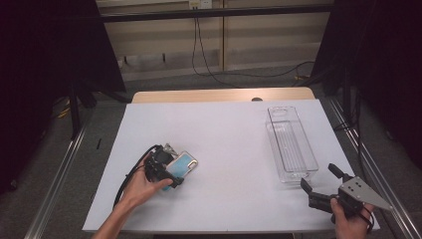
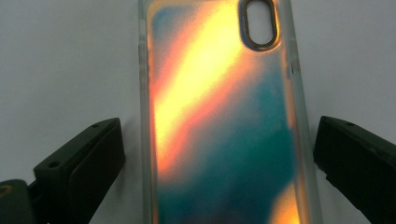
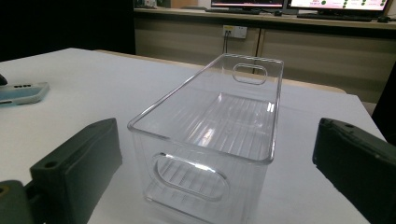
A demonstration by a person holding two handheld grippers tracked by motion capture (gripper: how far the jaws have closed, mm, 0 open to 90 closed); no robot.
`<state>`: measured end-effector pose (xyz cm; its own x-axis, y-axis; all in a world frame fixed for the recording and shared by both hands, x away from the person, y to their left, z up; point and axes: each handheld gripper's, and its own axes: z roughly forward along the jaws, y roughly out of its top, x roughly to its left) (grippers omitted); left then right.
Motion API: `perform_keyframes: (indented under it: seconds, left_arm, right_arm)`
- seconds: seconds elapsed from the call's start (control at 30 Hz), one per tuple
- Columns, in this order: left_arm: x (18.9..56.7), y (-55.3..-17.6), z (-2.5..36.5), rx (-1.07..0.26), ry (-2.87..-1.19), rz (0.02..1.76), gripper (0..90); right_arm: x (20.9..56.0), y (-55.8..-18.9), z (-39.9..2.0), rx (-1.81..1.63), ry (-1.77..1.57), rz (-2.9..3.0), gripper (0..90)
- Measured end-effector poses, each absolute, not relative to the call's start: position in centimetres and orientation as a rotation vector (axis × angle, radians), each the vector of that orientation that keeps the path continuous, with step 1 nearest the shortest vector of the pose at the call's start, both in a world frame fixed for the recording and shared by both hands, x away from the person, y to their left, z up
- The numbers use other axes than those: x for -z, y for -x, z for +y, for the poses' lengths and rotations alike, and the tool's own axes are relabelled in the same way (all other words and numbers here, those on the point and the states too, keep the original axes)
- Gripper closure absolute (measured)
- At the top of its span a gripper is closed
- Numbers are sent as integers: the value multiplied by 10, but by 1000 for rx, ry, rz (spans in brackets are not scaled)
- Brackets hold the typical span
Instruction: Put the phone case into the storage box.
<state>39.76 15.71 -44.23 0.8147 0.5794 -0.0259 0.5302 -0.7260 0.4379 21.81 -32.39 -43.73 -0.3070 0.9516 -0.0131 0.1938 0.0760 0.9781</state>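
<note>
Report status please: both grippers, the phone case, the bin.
Left gripper open, jaws astride the phone case flat on the table. Right gripper open, facing the clear bin, not touching. Bin empty.

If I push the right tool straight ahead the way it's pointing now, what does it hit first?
Most likely the clear plastic bin. Its near end wall with the oval handle cutout sits directly between the open jaws of the right tool. How much gap remains is hard to judge.
</note>
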Motion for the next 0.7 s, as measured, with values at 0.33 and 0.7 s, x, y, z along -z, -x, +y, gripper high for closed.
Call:
perform_keyframes:
  seconds: [0.33, 0.7]
  left_arm:
    - [440, -396, 156, -148, -2568, 836, 81]
    - [436, -400, 155, -134, -2594, 845, 168]
  right_arm:
    - [438, -219, -324, -1291, -1169, 1617, 3]
    - [438, -219, -323, -1292, -1166, 1623, 3]
